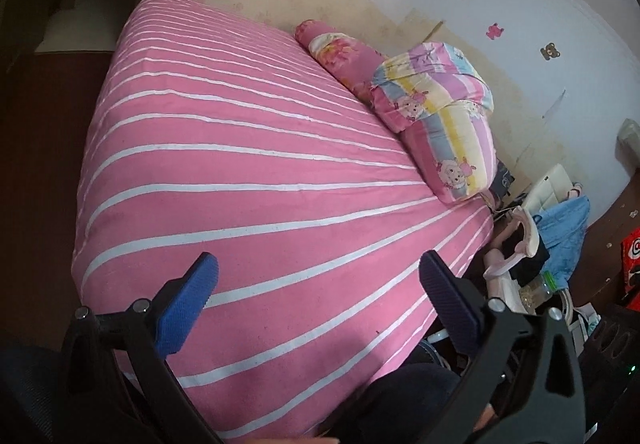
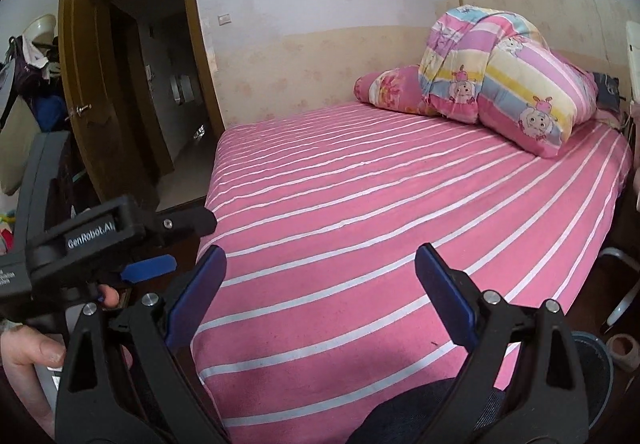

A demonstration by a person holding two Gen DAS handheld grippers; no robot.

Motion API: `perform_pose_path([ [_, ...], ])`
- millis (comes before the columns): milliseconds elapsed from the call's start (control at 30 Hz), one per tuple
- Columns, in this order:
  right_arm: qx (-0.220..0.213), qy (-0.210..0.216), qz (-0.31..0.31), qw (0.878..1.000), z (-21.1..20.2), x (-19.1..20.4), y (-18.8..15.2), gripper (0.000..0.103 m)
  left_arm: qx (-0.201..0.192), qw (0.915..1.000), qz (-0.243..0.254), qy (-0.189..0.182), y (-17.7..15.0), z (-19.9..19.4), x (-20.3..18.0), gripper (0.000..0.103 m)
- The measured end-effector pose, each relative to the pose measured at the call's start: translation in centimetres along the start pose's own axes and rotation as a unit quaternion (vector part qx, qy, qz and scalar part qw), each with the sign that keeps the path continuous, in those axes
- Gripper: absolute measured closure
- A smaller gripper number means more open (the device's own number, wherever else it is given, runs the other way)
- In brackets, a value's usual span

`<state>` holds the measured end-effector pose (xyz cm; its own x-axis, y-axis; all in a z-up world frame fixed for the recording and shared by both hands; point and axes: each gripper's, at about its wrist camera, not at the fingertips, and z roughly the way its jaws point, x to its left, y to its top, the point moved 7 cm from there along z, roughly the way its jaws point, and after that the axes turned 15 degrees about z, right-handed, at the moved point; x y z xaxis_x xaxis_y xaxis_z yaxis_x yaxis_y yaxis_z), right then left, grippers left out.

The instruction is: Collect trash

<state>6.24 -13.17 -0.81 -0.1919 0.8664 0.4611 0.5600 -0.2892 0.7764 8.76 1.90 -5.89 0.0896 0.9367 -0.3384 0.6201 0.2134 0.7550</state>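
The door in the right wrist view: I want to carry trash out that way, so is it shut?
No, the door stands swung open, and the dim room beyond shows through the doorway.

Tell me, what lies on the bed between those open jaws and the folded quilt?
Nothing: only bare pink striped sheet stretches from the right gripper to the quilt, seen in the right wrist view.

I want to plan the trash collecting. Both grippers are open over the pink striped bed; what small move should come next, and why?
Probably turn toward the cluttered bedside corner: the pink striped bed sheet shows no trash, and the left gripper and right gripper hold nothing.
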Motion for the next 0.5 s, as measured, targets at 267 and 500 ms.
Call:
perform_pose_path([
  [267, 0.008, -0.002, 0.021, 1.0, 0.3, -0.8, -0.1, 0.009, -0.011, 0.9999, -0.001, 0.005, 0.2, -0.2, 0.4, 0.005],
  [500, 0.012, 0.0, 0.017, 1.0, 0.4, -0.6, -0.3, 0.009, 0.01, 0.9997, -0.017, 0.014, -0.1, 0.3, 1.4, 0.005],
])
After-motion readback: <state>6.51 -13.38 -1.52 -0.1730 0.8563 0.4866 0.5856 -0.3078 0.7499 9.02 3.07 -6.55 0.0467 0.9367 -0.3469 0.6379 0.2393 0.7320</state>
